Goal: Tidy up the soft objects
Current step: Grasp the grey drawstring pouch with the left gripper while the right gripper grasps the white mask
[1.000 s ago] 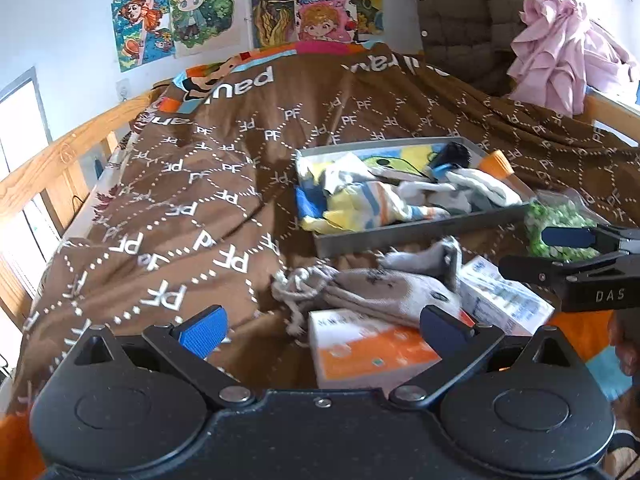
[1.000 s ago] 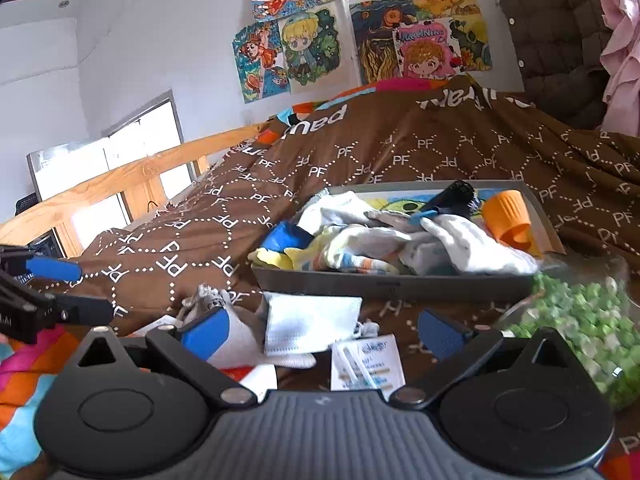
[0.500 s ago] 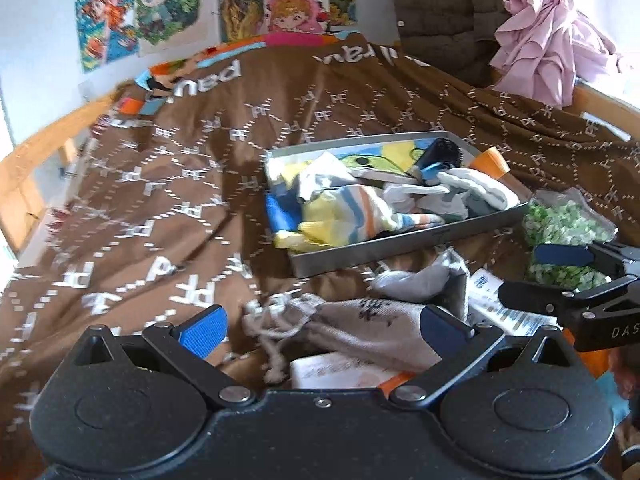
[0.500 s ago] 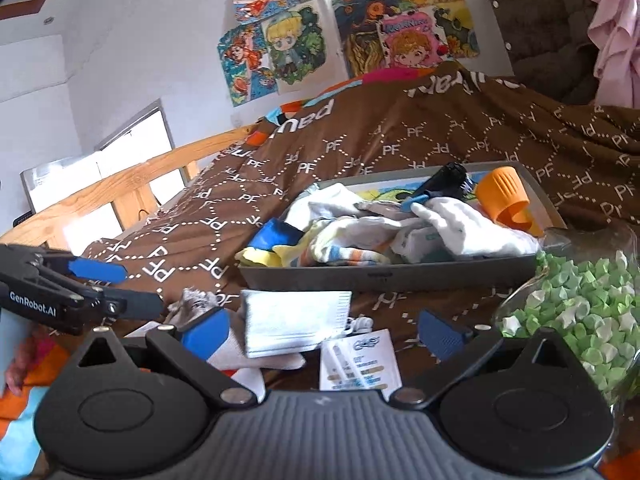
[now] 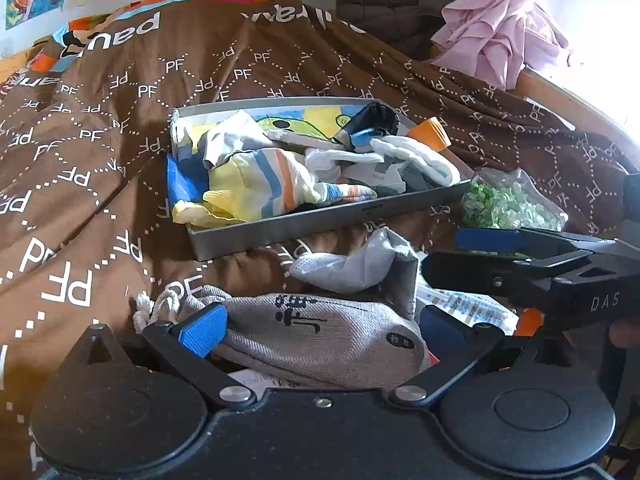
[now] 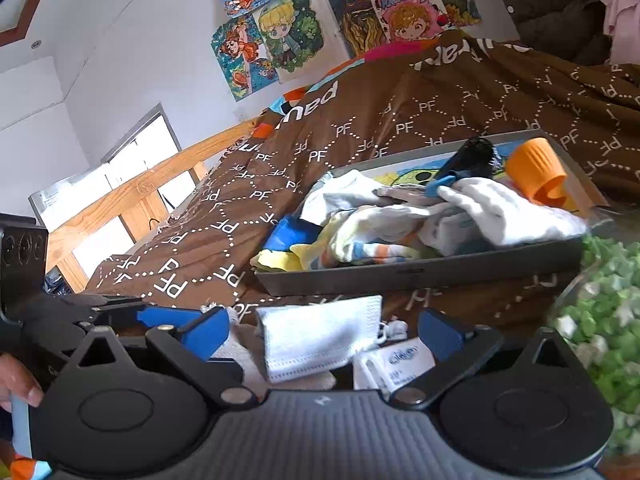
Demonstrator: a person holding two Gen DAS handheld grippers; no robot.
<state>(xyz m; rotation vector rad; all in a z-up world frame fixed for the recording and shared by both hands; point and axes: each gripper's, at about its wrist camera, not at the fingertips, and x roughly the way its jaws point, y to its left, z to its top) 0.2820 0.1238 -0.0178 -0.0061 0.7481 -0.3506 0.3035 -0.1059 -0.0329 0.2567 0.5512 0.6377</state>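
A grey drawstring pouch [image 5: 320, 336] lies on the brown bedspread, between the open fingers of my left gripper [image 5: 320, 330]. A white face mask [image 5: 352, 266] lies just beyond it; in the right wrist view the mask [image 6: 320, 336] sits between the open fingers of my right gripper [image 6: 324, 330]. The right gripper also shows at the right of the left wrist view [image 5: 520, 256], the left gripper at the left of the right wrist view [image 6: 120, 312]. A grey tray [image 5: 320, 224] holds socks, gloves and cloths [image 5: 280, 184].
A bag of green pieces [image 5: 508, 204] lies right of the tray; it fills the right edge of the right wrist view [image 6: 604, 320]. An orange cap [image 6: 538, 172] sits in the tray. A printed packet [image 6: 394, 364] lies under the mask. A wooden bed rail [image 6: 132, 196] runs left.
My left gripper has moved forward and down, so the grey pouch now lies between its fingers. My right gripper has moved closer to the white mask. Both stay open.
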